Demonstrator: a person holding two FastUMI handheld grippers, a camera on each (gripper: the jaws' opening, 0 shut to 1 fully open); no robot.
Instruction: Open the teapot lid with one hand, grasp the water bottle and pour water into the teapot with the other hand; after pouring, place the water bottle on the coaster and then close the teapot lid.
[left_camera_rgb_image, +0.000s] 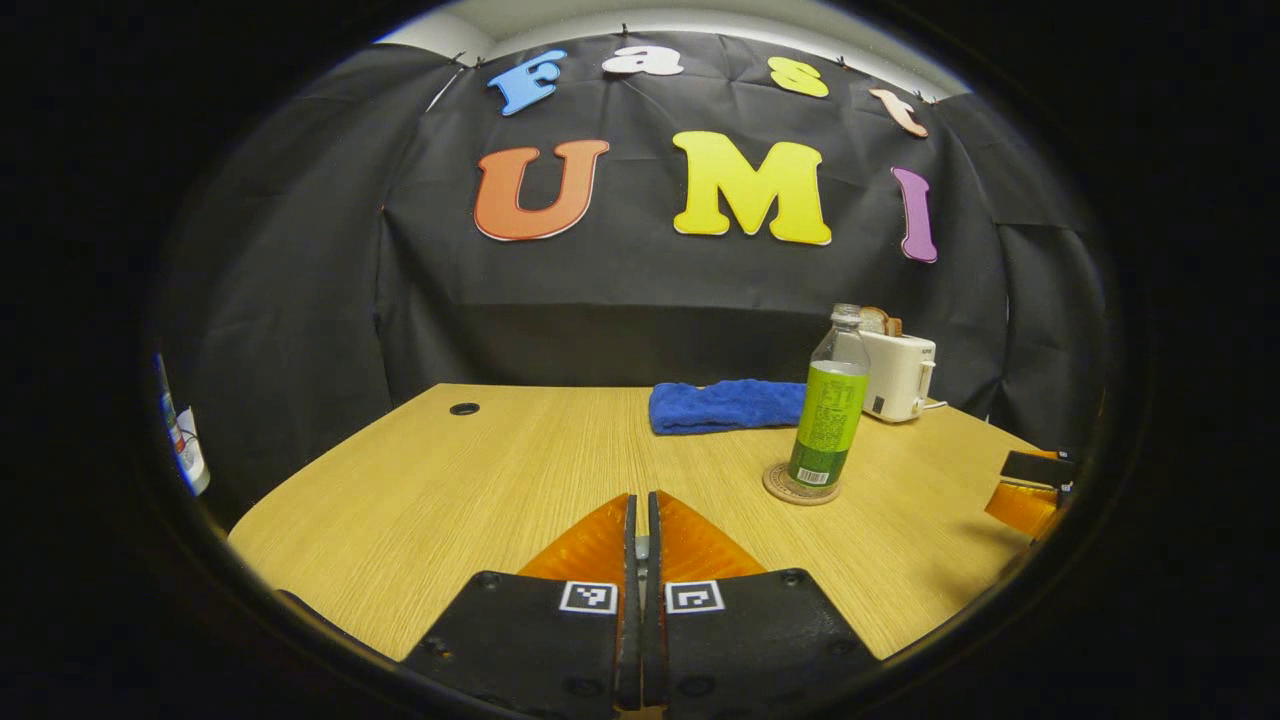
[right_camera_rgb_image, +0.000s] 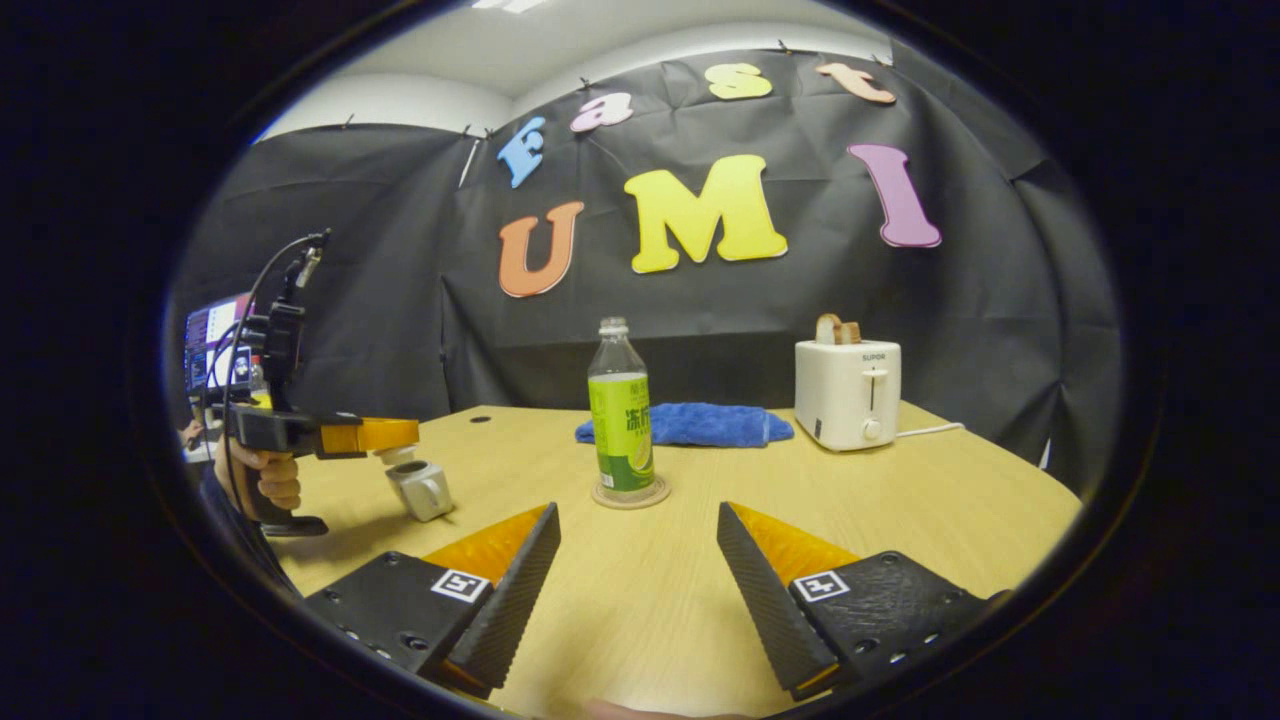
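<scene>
Seemingly the pour is done: the bottle (right_camera_rgb_image: 621, 408) stands upright on the coaster (right_camera_rgb_image: 630, 493) mid-surface, uncapped, clear above a green label, in front of the towel (right_camera_rgb_image: 684, 424). Closing the teapot (right_camera_rgb_image: 420, 486) is what remains. The left tongs (left_camera_rgb_image: 641, 525) are closed; seen from the right gripper view they hover just above the pale teapot near the surface's left edge, whether gripping the lid I cannot tell. The right tongs (right_camera_rgb_image: 637, 540) gape, empty. Next: lower the lid squarely.
</scene>
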